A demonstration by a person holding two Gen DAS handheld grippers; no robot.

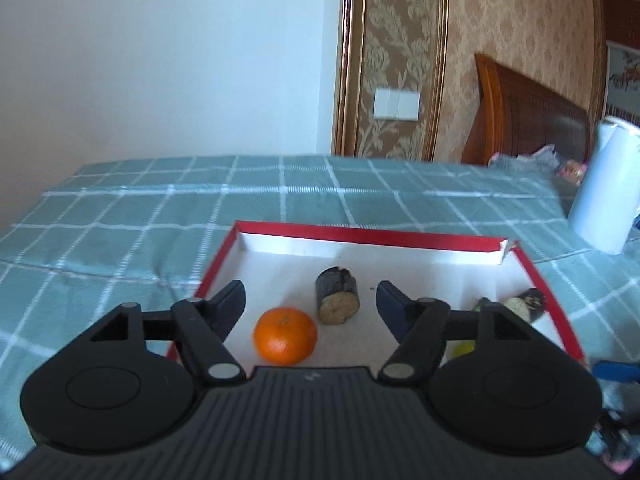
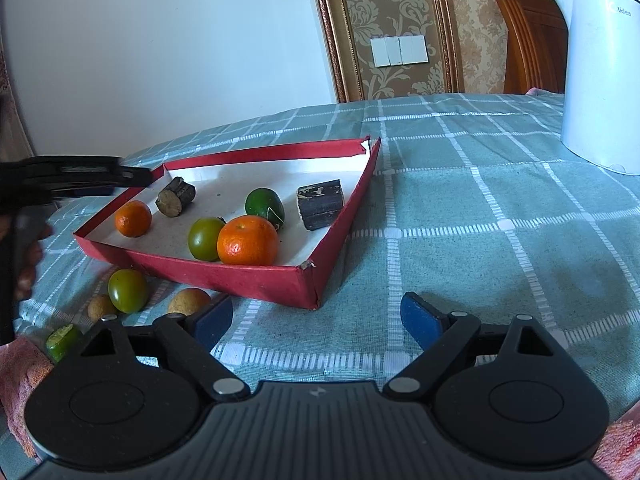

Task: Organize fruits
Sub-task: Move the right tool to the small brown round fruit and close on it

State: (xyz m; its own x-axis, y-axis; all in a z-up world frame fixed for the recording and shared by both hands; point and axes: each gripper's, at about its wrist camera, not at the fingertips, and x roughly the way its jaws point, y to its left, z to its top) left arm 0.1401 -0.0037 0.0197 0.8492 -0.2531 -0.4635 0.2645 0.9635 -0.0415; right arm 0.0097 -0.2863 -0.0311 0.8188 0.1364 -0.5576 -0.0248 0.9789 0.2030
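A red box (image 2: 224, 276) with a white floor lies on the checked cloth. It holds a small orange (image 2: 133, 219), a cut dark stalk piece (image 2: 175, 197), a green fruit (image 2: 206, 239), a bigger orange (image 2: 247, 240), a lime (image 2: 264, 204) and a second dark stalk piece (image 2: 321, 204). My left gripper (image 1: 310, 296) hangs open over the box's near-left corner; the small orange (image 1: 285, 335) lies loose below its jaws, beside the stalk piece (image 1: 337, 301). My right gripper (image 2: 316, 308) is open over bare cloth before the box. A green fruit (image 2: 128, 290), two tan fruits (image 2: 188, 300) and a small lime (image 2: 62, 338) lie outside.
A white kettle (image 2: 600, 80) stands at the back right of the table. A wooden chair back (image 2: 532, 40) rises behind it. A person's hand (image 2: 28, 264) holds the left gripper at the left edge. The table's far edge meets a white wall.
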